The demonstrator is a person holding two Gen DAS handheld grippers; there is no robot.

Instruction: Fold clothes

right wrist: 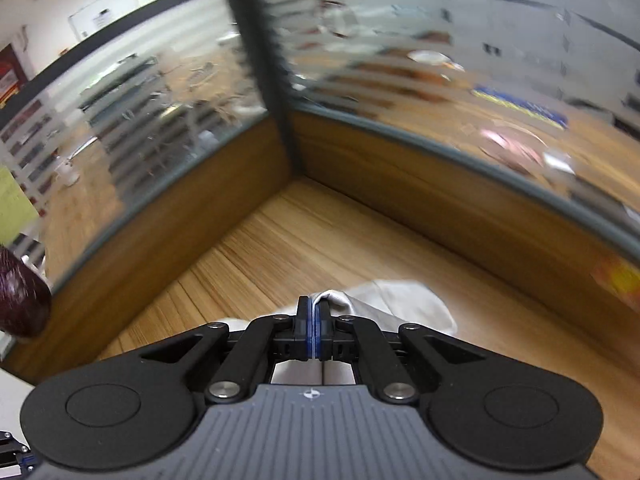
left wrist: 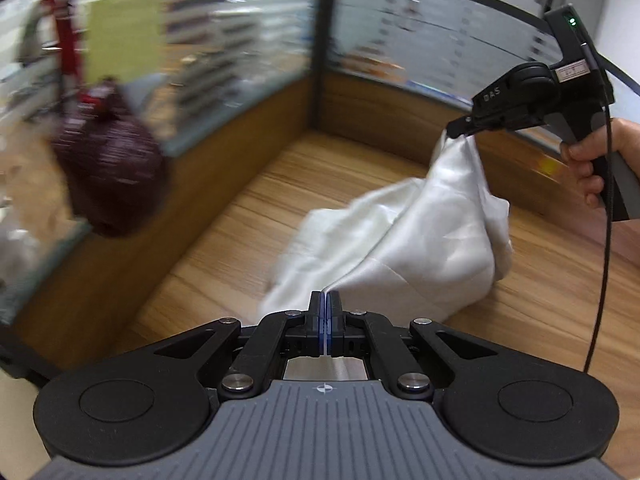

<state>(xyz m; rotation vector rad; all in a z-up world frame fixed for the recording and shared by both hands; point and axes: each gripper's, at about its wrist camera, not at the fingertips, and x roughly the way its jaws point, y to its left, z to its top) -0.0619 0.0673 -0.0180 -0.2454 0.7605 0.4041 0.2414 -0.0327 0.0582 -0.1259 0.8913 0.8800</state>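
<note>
White garment, smooth and faintly glossy, hangs bunched and creased between two points, its lower folds resting on the tabletop. One garment is present and two grippers hold it. Left gripper has its jaws closed tight on a thin edge of the cloth. Right gripper, held by a hand on its grip, has its jaws pinched on another bunched edge, lifted clear of the surface; from its own camera the right gripper shows cloth folded over its closed tips. Tabletop is light wood-grain laminate, set in a corner of two wooden partitions topped with striped frosted glass. One dark maroon bag hangs at the left, blurred.
</note>
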